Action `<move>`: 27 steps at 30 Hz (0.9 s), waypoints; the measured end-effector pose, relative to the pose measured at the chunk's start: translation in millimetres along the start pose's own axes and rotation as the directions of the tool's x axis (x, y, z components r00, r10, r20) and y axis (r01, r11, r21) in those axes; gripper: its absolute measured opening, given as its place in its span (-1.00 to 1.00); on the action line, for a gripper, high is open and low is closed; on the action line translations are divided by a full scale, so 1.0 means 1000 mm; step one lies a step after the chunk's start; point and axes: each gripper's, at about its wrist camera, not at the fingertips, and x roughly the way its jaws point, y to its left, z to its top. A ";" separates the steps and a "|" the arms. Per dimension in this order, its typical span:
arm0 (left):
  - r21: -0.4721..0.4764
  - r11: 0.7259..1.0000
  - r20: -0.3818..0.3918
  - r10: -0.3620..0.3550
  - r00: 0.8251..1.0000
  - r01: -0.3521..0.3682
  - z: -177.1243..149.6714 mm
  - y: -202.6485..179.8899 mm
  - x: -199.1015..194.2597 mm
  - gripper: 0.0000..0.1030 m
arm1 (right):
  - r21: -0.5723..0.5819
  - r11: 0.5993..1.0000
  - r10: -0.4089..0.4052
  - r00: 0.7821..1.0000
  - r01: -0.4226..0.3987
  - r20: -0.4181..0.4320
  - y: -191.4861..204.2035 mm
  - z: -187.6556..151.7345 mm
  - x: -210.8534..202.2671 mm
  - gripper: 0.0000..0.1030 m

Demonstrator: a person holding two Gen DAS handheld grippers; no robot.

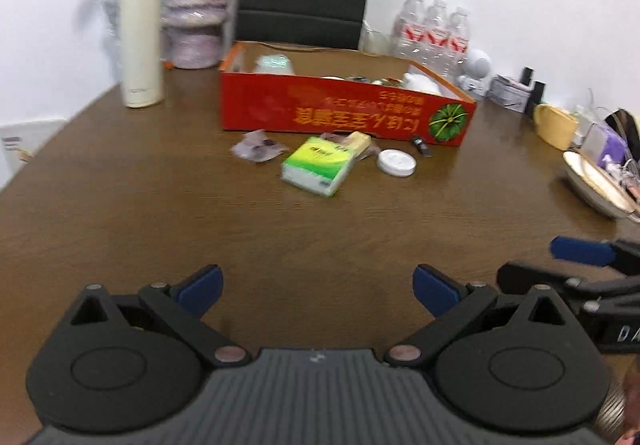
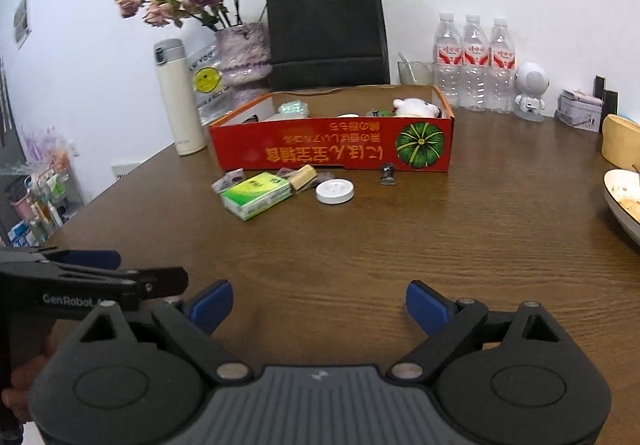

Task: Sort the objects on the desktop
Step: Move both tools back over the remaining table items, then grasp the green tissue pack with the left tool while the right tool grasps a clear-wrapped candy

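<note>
Two hand-held grippers are hovering side by side over a brown wood-grain worktop (image 2: 400, 237). The left gripper (image 1: 318, 291) and the right gripper (image 2: 319, 305) are both showing matte black plastic linkages tipped with blue pads; the jaws of each are standing wide apart with nothing between them.

Well beyond them, a shallow red cardboard box (image 2: 332, 147), printed with a green pumpkin and yellow characters, is sitting open-topped. Inside it are lying a white plush toy (image 2: 414, 107), a pale green crinkled packet (image 2: 294, 109) and other small items too hidden to name.

The loose things to be sorted are lying on the worktop just in front of the box: a rectangular green-and-white tissue pack (image 2: 256, 195), a flat round white lid (image 2: 334, 191), a small tan block (image 2: 303, 177) in among clear wrappers, a crumpled transparent wrapper (image 1: 258, 151), and a small dark metallic item (image 2: 387, 177).

Behind the box are standing a cream cylindrical flask (image 2: 178, 101) with a grey cap, a mottled pink vase (image 2: 244, 57) holding dried roses, a black paper bag (image 2: 326, 29), and three clear plastic water bottles (image 2: 474, 65).
</note>
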 end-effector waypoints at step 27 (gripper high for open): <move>0.037 0.995 0.047 -0.092 0.995 0.091 0.043 0.032 0.056 -0.12 | -0.088 0.988 0.132 0.991 -0.129 0.030 0.009 0.103 0.114 0.31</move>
